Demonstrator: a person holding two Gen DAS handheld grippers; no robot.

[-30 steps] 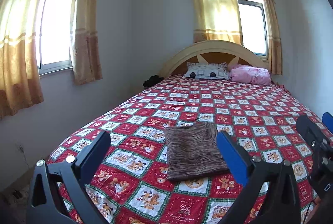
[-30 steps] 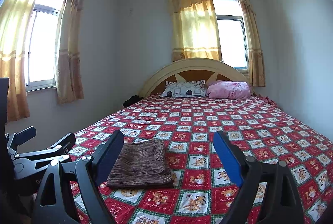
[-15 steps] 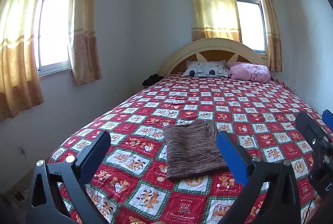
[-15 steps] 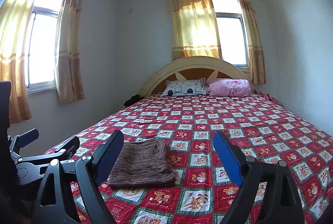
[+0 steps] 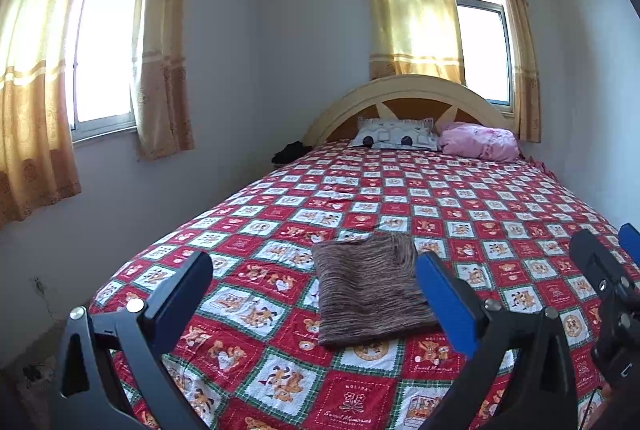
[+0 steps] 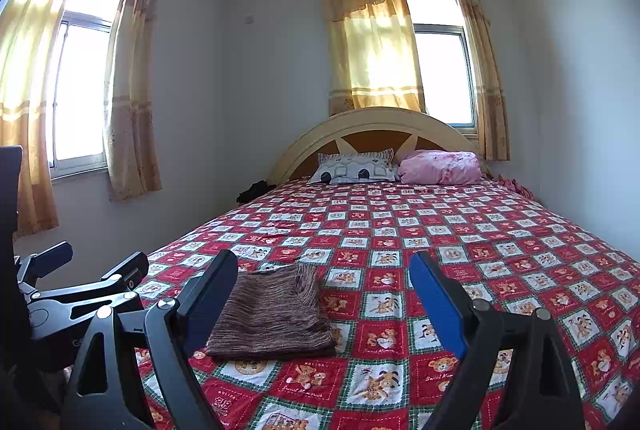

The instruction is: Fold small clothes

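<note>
Two hand-held grippers hover at the foot edge of a bed point(image 5: 500, 214) spread with a red patchwork quilt, and neither touches anything. On the left, the left gripper point(image 5: 314, 276) holds its fingers spread wide with nothing between the pads, its left finger point(image 5: 182, 300) over the near left corner of the quilt. Between the two tools, near the foot edge and left of the bed's middle, lies the only garment in sight, a small brown striped knit point(image 5: 370, 292), flat and already squared into a neat rectangle that looks folded at least once. To its right, the right gripper point(image 6: 324, 288) also has its fingers well apart and empty, the blue pad point(image 6: 438, 304) over open quilt, apart from the cloth. Far off at the head edge rest a patterned pillow point(image 6: 354, 168) and a pink bundle point(image 6: 440, 166). Judging by the tidy shape, the fold is either finished or one halving short. Any further fold would call for both grippers to drop to the knit's near corners, pinch only the upper layers, and carry them over to the far edge without dragging the quilt.
</note>
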